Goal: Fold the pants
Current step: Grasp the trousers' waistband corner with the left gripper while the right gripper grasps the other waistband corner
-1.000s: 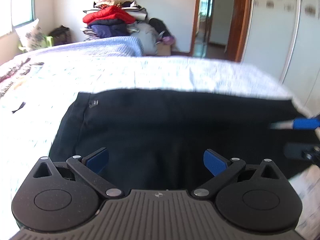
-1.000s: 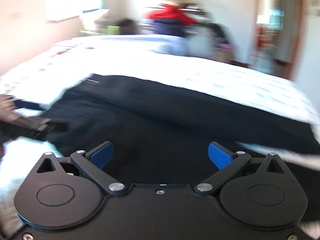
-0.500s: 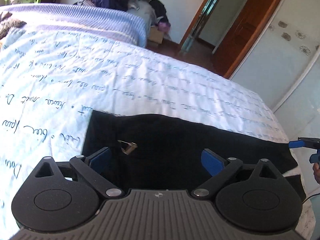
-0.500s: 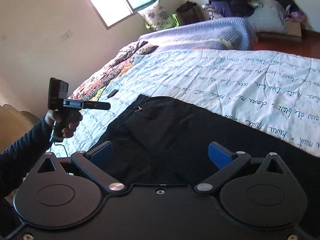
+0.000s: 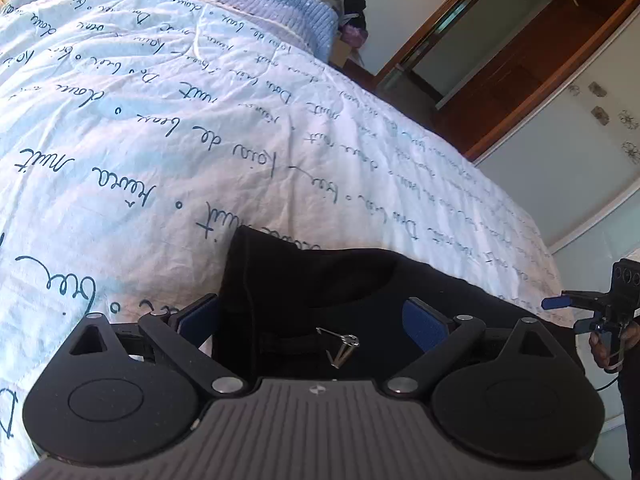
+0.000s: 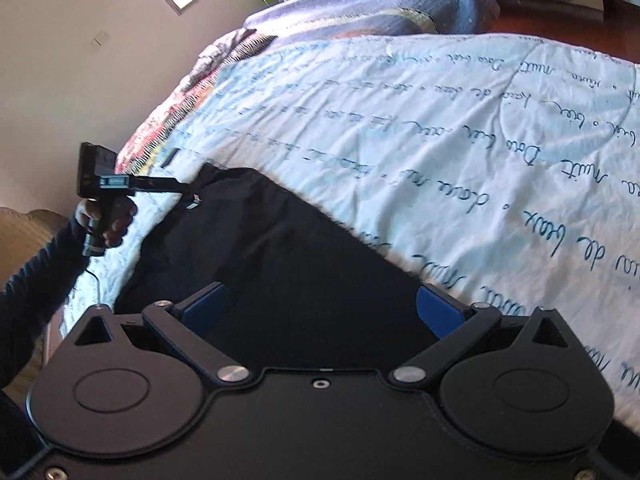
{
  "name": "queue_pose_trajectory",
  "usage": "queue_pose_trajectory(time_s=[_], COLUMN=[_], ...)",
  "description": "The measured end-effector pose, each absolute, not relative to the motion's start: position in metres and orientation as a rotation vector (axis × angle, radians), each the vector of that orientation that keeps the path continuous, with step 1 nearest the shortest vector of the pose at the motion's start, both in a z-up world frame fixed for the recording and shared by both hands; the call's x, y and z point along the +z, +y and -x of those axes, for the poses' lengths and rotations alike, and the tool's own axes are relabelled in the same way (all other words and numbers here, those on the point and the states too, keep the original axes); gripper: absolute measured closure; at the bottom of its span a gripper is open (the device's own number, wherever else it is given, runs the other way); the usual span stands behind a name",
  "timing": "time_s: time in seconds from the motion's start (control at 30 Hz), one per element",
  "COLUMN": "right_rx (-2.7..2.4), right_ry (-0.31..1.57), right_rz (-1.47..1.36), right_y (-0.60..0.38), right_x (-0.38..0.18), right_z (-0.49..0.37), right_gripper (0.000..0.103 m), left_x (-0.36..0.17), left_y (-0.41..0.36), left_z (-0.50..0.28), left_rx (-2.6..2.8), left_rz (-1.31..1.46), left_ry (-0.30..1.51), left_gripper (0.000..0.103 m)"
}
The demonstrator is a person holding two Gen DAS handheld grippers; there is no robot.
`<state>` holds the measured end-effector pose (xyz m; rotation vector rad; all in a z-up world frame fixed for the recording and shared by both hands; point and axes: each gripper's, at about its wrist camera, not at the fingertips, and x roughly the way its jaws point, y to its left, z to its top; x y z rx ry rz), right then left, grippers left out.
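Note:
Black pants (image 5: 320,280) lie flat along the near edge of the bed, also in the right wrist view (image 6: 280,248). My left gripper (image 5: 312,320) is open, its blue pads either side of the waistband corner with a metal clasp (image 5: 340,346). My right gripper (image 6: 320,312) is open over the leg end of the pants. Each gripper shows in the other's view: the right one (image 5: 576,314) at the far right, the left one (image 6: 188,196) at the waistband.
The bed has a white quilt with blue script (image 5: 160,120) and a blue blanket (image 5: 260,4) at the far end. A wooden door frame (image 5: 500,60) and white wardrobe (image 5: 580,140) stand beyond. A patterned cover (image 6: 192,92) lies along the wall side.
Both grippers have dropped lower and closer to the pants, tilting outward: the left one to the waistband corner, the right one to the leg end. Both stay open.

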<state>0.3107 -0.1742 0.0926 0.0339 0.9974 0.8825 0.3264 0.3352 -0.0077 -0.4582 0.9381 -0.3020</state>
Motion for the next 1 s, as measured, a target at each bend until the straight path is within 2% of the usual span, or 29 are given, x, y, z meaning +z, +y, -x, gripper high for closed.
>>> queue_pose_trajectory(time_s=[0.43,0.57,0.63,0.67,0.7,0.77,0.83,0.9,0.93,1.0], right_rx=[0.880,0.902,0.913,0.930,0.948,0.943,0.927,0.918,0.915,0.902], right_ry=[1.046,1.088,1.087,1.082,1.081,1.087,1.110,1.113,1.119,1.100], right_rz=[0.033,0.082,0.099,0.115,0.144,0.191,0.197,0.200,0.208,0.251], right_y=[-0.172,-0.164,-0.161,-0.158,-0.155,-0.153,-0.154,-0.153,-0.151,-0.146], right_x=[0.068,0.053,0.050,0.052,0.054,0.056,0.052,0.051,0.051,0.055], right_z=[-0.349,-0.354,-0.353,-0.350,-0.347,-0.343,-0.344,-0.342,-0.340,-0.333], right_gripper=[0.000,0.000,0.001,0.008,0.015,0.054,0.077,0.084,0.092,0.096], left_x=[-0.015,-0.021,-0.021,-0.020,-0.019,-0.019,-0.017,-0.014,-0.012,-0.005], left_y=[0.331,0.311,0.309,0.311,0.311,0.311,0.309,0.298,0.291,0.280], left_z=[-0.361,-0.357,-0.357,-0.357,-0.358,-0.363,-0.363,-0.359,-0.357,-0.353], left_rx=[-0.300,-0.350,-0.341,-0.328,-0.299,-0.255,-0.256,-0.246,-0.238,-0.230], left_rz=[0.390,0.291,0.285,0.276,0.250,0.199,0.168,0.083,0.047,-0.005], left_ry=[0.932,0.912,0.895,0.876,0.873,0.899,0.900,0.889,0.880,0.860], left_gripper=[0.003,0.003,0.007,0.017,0.037,0.053,0.058,0.069,0.072,0.086])
